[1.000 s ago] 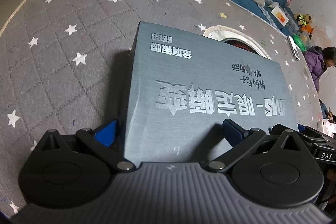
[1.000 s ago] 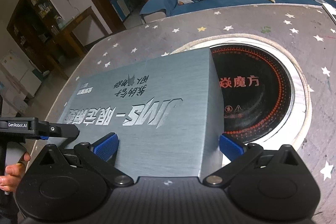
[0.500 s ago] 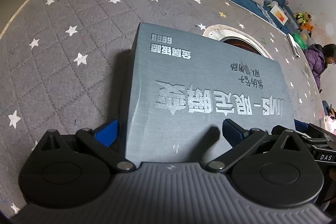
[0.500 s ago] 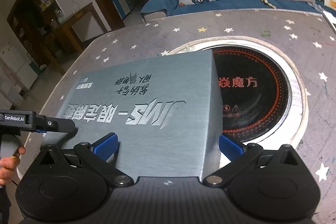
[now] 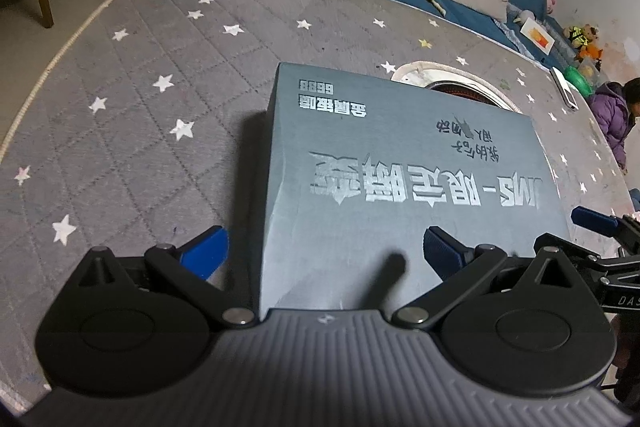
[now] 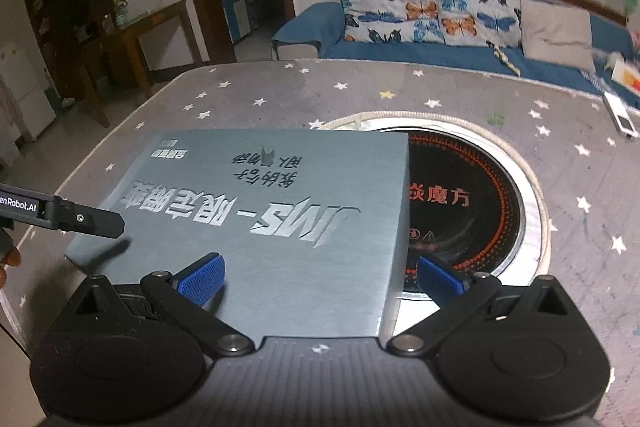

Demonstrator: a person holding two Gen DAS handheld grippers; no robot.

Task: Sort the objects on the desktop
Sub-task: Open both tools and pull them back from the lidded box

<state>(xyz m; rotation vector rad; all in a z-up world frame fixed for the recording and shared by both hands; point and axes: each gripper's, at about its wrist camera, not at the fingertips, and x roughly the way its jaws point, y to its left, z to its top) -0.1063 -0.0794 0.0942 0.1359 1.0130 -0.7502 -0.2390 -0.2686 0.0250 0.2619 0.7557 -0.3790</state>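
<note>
A flat grey box (image 5: 400,163) with silver lettering lies on the star-patterned grey table cover (image 5: 140,115). Its far right corner overlaps a round black induction cooker (image 6: 464,195) set into the table. My left gripper (image 5: 322,247) is open at the box's near left corner: one blue pad (image 5: 204,251) stands off the box's left side and the other pad (image 5: 440,253) is over the lid. My right gripper (image 6: 320,275) is open at the near right corner, with one pad (image 6: 202,277) over the lid and the other (image 6: 440,279) beyond the box's right edge.
A white remote-like device (image 6: 620,115) lies at the far right of the table. Beyond the table stands a blue sofa with butterfly cushions (image 6: 432,11). A person in a purple jacket (image 5: 612,119) is at the right. A wooden side table (image 6: 152,39) stands at the left.
Both wrist views have tilted up and drawn back, showing more of the room. The gap between my left gripper's outer pad and the box's side has widened. The box stays put.
</note>
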